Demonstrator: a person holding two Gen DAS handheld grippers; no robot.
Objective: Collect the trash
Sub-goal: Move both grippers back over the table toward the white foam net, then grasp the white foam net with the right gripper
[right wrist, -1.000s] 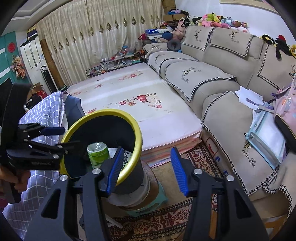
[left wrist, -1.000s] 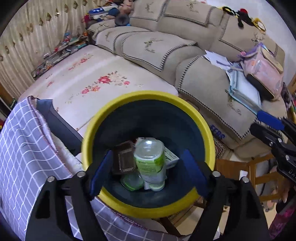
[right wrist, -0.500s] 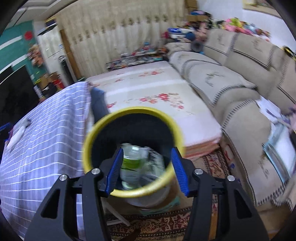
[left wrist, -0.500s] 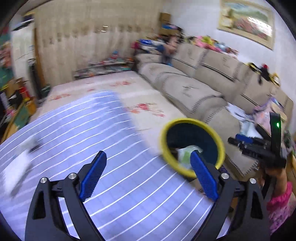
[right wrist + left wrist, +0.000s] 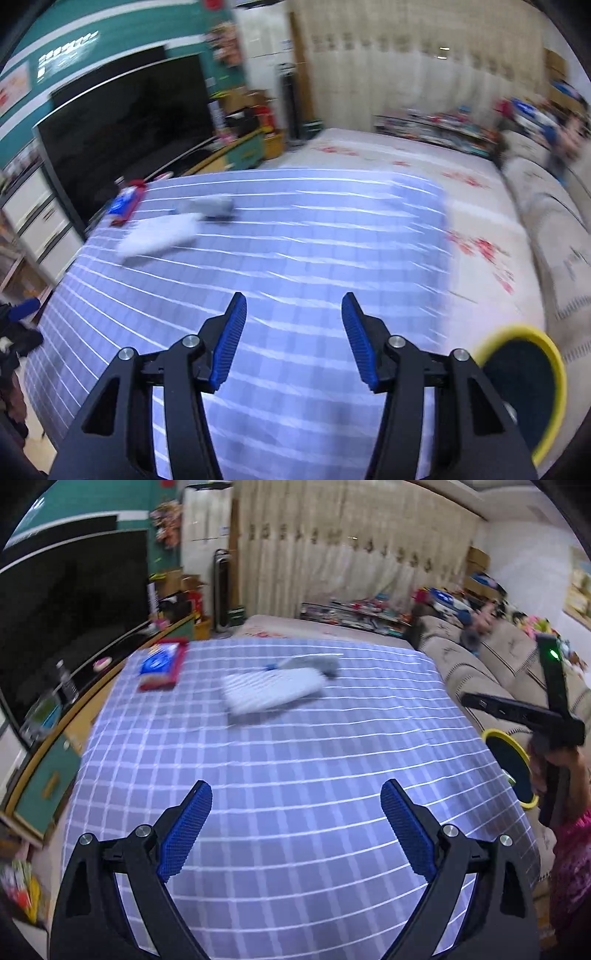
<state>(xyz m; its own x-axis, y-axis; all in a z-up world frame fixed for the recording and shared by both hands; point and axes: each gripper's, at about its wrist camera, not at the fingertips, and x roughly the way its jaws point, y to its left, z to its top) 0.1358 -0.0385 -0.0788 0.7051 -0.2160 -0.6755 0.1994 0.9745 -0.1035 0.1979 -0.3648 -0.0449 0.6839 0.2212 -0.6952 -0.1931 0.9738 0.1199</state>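
My left gripper [image 5: 296, 825] is open wide over the near part of a table with a blue checked cloth [image 5: 295, 746], nothing between its blue pads. Far across the cloth lie a pale striped packet [image 5: 271, 694], a grey item [image 5: 314, 663] behind it and a red and blue wrapper [image 5: 162, 666]. My right gripper [image 5: 293, 338] is open, its jaws half apart and empty, over the same cloth [image 5: 295, 258]. The packet [image 5: 157, 232], the grey item [image 5: 208, 206] and the wrapper [image 5: 123, 201] lie at its far left. The yellow-rimmed bin [image 5: 524, 380] stands low right; the bin [image 5: 511, 768] also shows at the right edge.
A large dark television [image 5: 74, 620] on a green cabinet [image 5: 44, 775] stands left of the table. A beige sofa [image 5: 491, 672] runs along the right, a flowered mat [image 5: 461, 206] lies beyond the cloth. A hand [image 5: 554, 764] holds the other gripper's body at the right.
Both grippers have swung away from the bin to the left, over the checked cloth. The bin has slid to the right edge of both views. The left jaws stand wider than before.
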